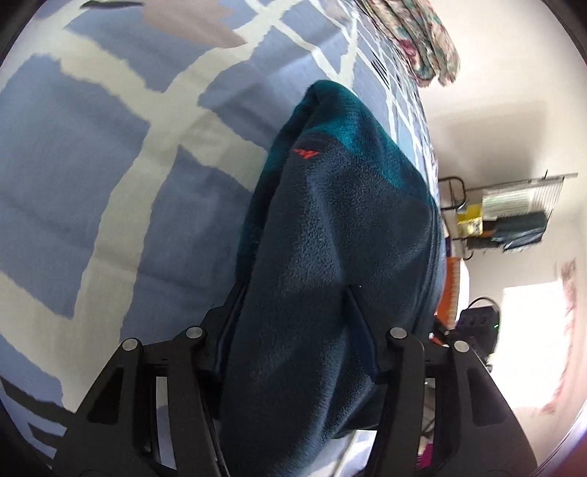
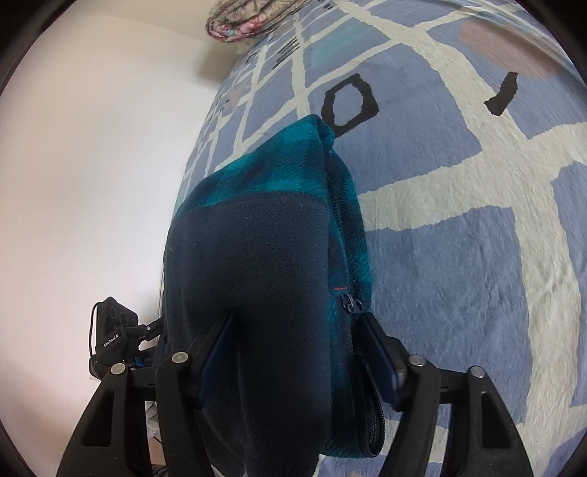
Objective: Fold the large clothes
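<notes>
Left wrist view: the left gripper (image 1: 293,315) and right gripper (image 2: 293,341) each clamp the fleece jacket (image 1: 341,235) over the bedspread (image 1: 110,183), mid-fold; laying it flat comes next.

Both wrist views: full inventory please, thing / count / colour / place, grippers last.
fleece jacket: 1, navy with teal panels, bunched between both grippers' fingers, far end on the bed
zipper pull: 1, dark, jacket's edge in the right view
bedspread: 1, blue with cream grid, under the jacket
floral bundle: 1, pink-green, far end of the bed
wire rack: 1, dark, by the wall
left gripper: 1, black, closed on jacket
right gripper: 1, black, closed on jacket
</notes>
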{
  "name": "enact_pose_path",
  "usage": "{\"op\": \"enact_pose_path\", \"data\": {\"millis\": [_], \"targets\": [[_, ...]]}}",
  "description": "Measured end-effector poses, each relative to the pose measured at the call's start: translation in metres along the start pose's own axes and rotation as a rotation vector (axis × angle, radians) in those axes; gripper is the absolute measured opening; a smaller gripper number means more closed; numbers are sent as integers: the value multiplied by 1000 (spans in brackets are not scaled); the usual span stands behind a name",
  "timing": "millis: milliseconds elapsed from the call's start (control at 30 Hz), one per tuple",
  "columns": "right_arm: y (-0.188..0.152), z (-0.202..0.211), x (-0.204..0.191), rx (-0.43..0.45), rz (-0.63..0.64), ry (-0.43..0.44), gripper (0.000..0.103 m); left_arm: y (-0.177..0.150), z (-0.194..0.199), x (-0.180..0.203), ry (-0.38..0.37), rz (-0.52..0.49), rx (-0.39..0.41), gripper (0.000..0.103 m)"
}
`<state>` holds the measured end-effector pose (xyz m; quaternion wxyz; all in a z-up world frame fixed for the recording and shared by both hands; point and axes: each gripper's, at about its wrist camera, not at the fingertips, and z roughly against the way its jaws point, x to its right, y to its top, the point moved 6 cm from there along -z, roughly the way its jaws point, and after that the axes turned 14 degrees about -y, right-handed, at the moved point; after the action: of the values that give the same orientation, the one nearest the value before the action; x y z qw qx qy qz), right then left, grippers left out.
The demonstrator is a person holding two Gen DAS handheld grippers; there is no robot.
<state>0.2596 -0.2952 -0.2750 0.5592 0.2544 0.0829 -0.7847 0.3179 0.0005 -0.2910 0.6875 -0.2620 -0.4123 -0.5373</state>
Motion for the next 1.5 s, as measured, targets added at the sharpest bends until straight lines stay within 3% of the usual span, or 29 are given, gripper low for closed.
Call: {"op": "enact_pose_path", "data": {"millis": [133, 233, 300, 367, 533, 767, 1133, 1333, 1500], "targets": [[-1, 0, 0, 5, 2, -7, 66, 1, 0, 0, -10, 1, 4, 56], [-1, 0, -1, 5, 2, -15, 66, 2, -2, 2, -25, 15, 27, 65], [-2, -2, -3, 3, 7, -28, 57, 4, -9, 9, 44, -56, 31, 63], [-2, -1, -8, 10, 21, -43, 42, 2, -12, 16, 87, -107, 32, 50], [-1, 10, -26, 59, 92, -141, 31, 1, -6, 28, 106, -134, 60, 34], [-1, 32, -59, 160, 189, -259, 28, 1, 13, 66, 112, -236, 107, 29], [1, 67, -106, 258, 260, -216, 27, 14, 52, 82, 75, -271, 147, 28], [7, 58, -156, 286, 346, -213, 27, 45, 91, 78, 92, -306, 195, 27], [28, 30, -215, 308, 448, -220, 27, 93, 126, 59, 110, -302, 247, 27]]}}
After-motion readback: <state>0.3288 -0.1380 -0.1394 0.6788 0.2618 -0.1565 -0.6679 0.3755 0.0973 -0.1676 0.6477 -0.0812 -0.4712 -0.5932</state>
